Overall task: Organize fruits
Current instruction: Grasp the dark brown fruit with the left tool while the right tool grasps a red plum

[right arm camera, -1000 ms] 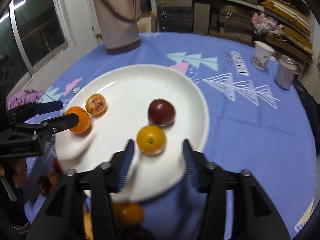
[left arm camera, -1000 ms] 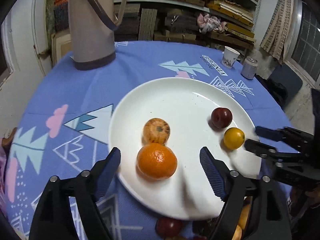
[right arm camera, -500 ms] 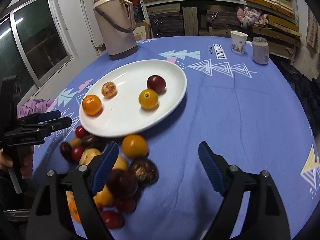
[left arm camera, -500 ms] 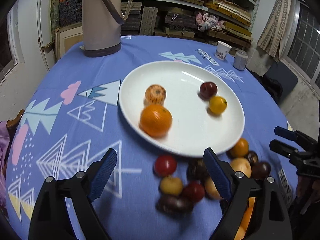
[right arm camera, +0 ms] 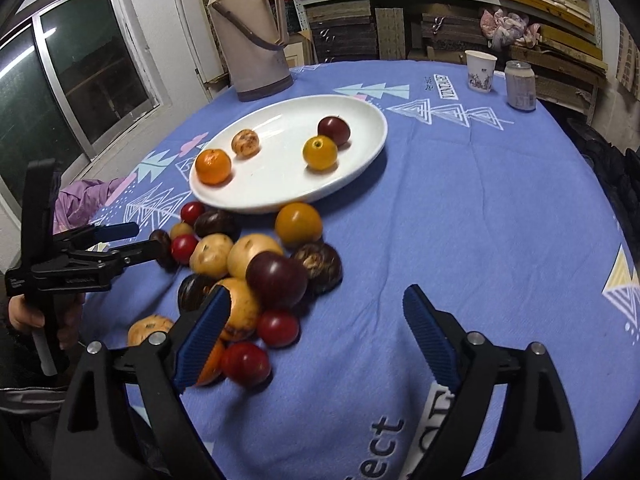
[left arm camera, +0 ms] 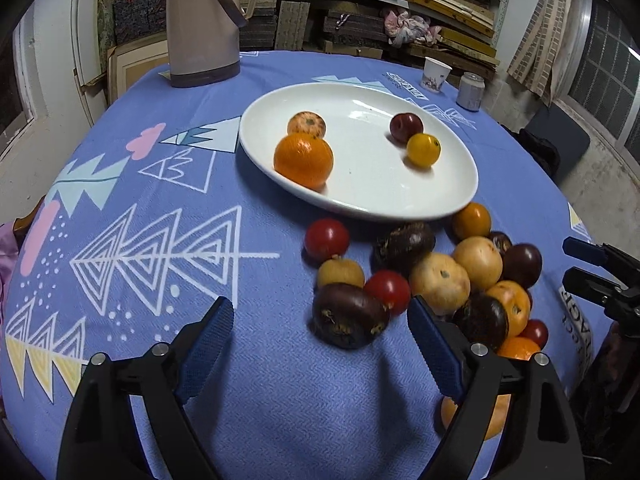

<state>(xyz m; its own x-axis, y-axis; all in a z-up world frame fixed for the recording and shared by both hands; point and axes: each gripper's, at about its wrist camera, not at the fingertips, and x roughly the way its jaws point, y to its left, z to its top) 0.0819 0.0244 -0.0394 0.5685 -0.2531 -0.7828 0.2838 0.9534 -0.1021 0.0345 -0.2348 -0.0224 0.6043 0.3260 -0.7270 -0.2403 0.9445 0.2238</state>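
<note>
Shows the left tongs (left arm camera: pixel 320 312) and right tongs (right arm camera: pixel 316 296) pulled back from the white plate (left arm camera: pixel 372 184), where a second ago each stood beside a fruit on it, and now poised low over the loose pile of fruit (right arm camera: pixel 252 272) on the blue-clothed tabletop (left arm camera: pixel 160 200) just in front of the plate. Both spread wide and empty, gripping nothing; a dark brown fruit (left arm camera: pixel 348 316) ahead of the left pair, between its tips but not visibly touched. Suggests one round of placing finished and the next pick about to begin, with most of the sorting not yet done. On the plate, four fruits in two pairs: one bright mandarin (left arm camera: pixel 304 160) touching one smaller speckled orange fruit (left arm camera: pixel 306 124) at the left, one dark red plum (left arm camera: pixel 406 127) just beside one yellow fruit (left arm camera: pixel 423 149) at the right. In the pile, about sixteen pieces, counted from the right wrist view: roughly four small red, four or five dark brown or purple, the rest orange and tan, with some partly hidden behind the tongs. Beyond the plate, one thermos jug (left arm camera: pixel 200 24), one paper cup (left arm camera: pixel 436 74) and one can (left arm camera: pixel 472 90).
</note>
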